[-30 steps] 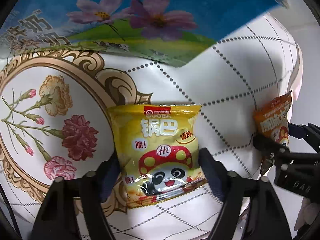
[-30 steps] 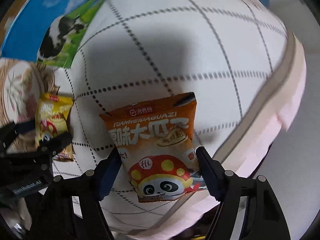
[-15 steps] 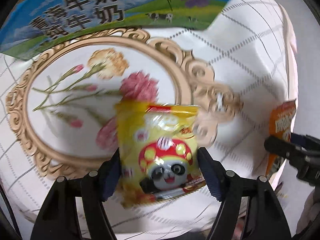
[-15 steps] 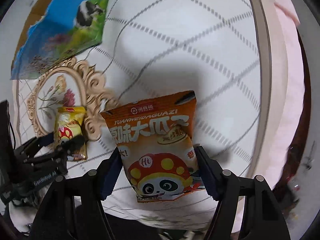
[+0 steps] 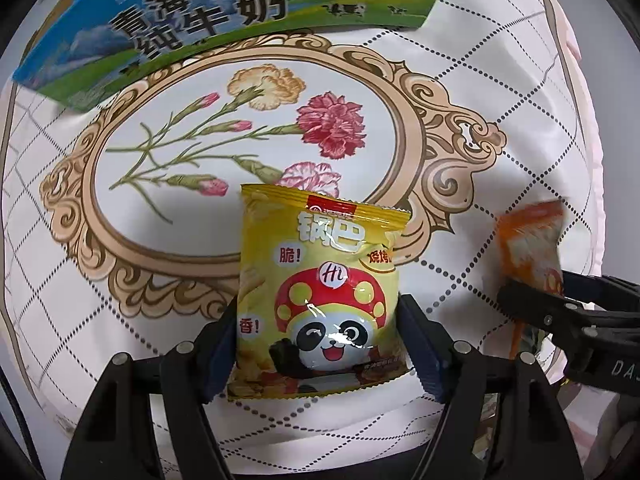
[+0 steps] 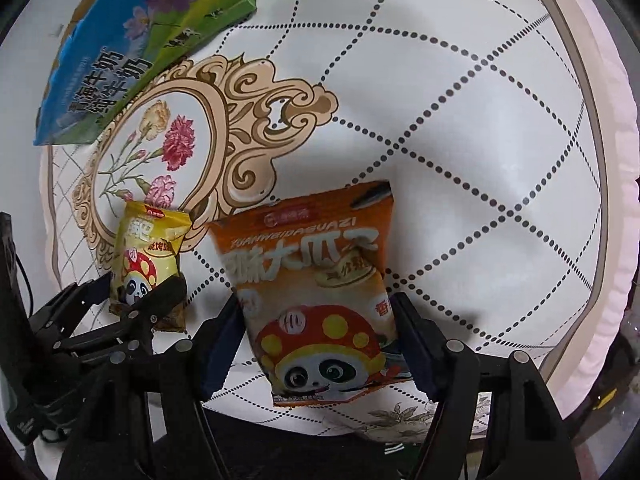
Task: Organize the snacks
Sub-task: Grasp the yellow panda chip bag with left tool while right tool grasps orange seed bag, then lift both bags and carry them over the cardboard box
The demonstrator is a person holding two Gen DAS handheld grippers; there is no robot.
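Note:
My left gripper (image 5: 318,344) is shut on a yellow snack bag (image 5: 320,296) with a panda and red mushroom cap, held upright above the cloth. My right gripper (image 6: 318,350) is shut on an orange snack bag (image 6: 316,292) with the same panda. In the right wrist view the yellow bag (image 6: 146,260) and left gripper (image 6: 140,300) sit at the left. In the left wrist view the orange bag (image 5: 530,248) shows blurred at the right, held in the right gripper (image 5: 540,300).
A blue and green milk carton box (image 5: 208,20) stands at the far side of the table; it also shows in the right wrist view (image 6: 132,52). The white cloth (image 5: 500,100) has a printed gold frame with carnations (image 5: 248,128) and a pink edge (image 6: 616,200).
Both grippers have pulled back and up with their bags. The milk box and flower frame now show further away and more fully. The two bags have come closer together.

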